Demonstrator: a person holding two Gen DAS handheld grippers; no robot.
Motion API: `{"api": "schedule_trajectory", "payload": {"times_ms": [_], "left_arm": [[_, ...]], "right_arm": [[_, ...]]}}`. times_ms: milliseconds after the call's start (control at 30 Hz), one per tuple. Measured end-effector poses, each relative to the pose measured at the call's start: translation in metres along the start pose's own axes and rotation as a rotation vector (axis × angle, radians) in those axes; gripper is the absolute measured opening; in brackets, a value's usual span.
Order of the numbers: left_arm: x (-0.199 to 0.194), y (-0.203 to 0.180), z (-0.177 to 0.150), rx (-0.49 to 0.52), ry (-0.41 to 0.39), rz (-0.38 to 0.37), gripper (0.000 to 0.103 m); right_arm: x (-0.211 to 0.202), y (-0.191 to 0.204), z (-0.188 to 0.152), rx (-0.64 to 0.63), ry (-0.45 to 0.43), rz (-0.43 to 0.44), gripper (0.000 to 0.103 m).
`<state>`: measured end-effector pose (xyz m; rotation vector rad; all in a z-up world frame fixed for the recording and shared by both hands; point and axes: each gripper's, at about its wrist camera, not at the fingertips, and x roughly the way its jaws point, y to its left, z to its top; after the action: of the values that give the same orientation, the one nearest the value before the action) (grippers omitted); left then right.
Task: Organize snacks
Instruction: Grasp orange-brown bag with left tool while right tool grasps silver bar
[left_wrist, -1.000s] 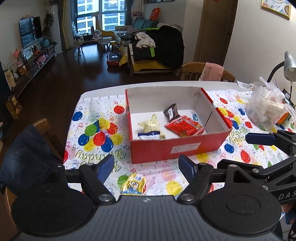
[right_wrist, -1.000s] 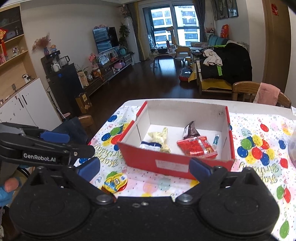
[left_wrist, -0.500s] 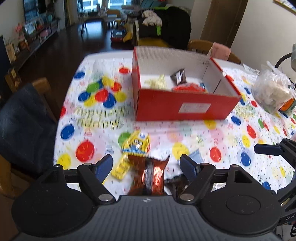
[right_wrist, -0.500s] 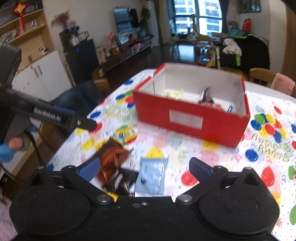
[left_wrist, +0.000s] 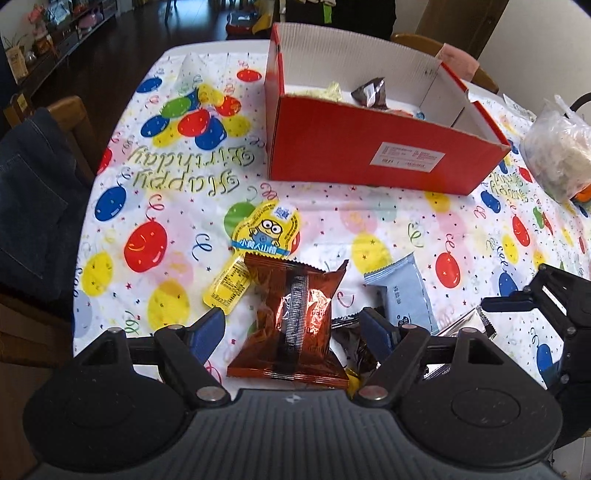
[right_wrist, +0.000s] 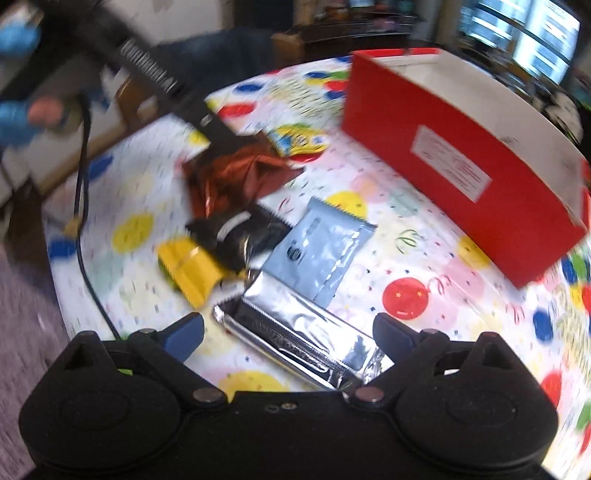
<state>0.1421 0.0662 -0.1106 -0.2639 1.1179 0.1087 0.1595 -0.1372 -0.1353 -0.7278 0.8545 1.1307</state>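
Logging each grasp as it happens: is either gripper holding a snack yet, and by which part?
Nothing is held. The left gripper straddles the orange-brown foil packet; the right gripper, jaws closing, straddles the silver foil bar.

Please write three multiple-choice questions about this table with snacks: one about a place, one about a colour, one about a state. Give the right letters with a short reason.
1. Where does the Minion snack pack lie?
A. inside the box
B. on the tablecloth, before the box
C. on the chair

2. What colour is the outside of the box?
A. red
B. green
C. black

3. How does the silver packet stand to the right gripper?
A. clamped and lifted off the table
B. lying on the table between the jaws, not pressed
C. already in the box

Answers:
1 B: the left wrist view shows it flat on the balloon tablecloth, on the near side of the box.
2 A: the front wall is red, with a white label.
3 B: the jaws are closing, but both pads are still clear of the packet, which rests on the cloth.
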Motion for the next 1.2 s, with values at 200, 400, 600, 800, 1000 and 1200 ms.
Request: {"api": "schedule_trajectory", "payload": {"times_ms": [200,400,600,800,1000,1200], "left_arm": [[0.018,0.004,0.006,-0.034,0.069,-0.018,0.080],[0.031,0.005,0.012,-0.051,0.101,-0.041,0.079],[0.038,0.007,0.014,-0.069,0.124,-0.053,0.079],[0.042,0.009,0.013,-0.075,0.126,-0.049,0.072],[0.043,0.005,0.007,-0.050,0.127,-0.031,0.057],[0.040,0.009,0.001,-0.051,0.113,-0.014,0.046]], "right_arm": [[0.014,0.004,0.004,-0.187,0.064,0.036,0.083],[0.024,0.001,0.007,-0.224,0.083,0.085,0.075],[0.022,-0.002,0.004,-0.164,0.081,0.106,0.060],[0.012,0.004,-0.007,-0.077,0.066,0.065,0.051],[0.003,0.011,-0.021,0.089,0.039,0.026,0.044],[-0.005,0.013,-0.032,0.278,0.009,-0.002,0.042]]}}
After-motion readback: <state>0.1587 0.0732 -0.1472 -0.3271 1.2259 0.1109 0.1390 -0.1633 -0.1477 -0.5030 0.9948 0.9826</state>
